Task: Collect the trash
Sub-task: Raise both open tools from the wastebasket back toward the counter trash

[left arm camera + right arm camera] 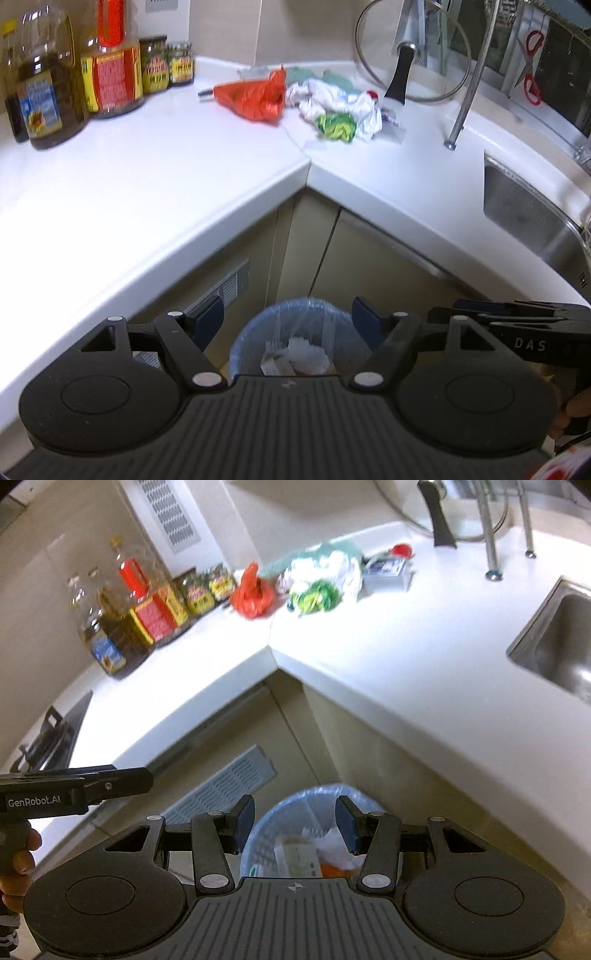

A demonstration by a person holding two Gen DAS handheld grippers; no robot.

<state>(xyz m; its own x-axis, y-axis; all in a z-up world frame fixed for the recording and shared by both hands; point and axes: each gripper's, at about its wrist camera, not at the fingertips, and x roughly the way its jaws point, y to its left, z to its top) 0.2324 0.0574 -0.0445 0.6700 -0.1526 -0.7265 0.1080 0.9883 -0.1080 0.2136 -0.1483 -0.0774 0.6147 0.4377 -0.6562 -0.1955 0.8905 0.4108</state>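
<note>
A blue bin with a clear liner stands on the floor in the counter's corner and holds paper scraps; it also shows in the right wrist view. My left gripper is open and empty above it. My right gripper is open and empty above it too. On the white counter far back lie an orange plastic bag, crumpled white paper and a green wrapper. The right wrist view shows the orange bag, white paper and green wrapper.
Oil bottles and jars stand at the back left. A glass lid and a knife lean at the back right. A steel sink is on the right. Cabinet doors stand below the counter. A small box lies by the trash.
</note>
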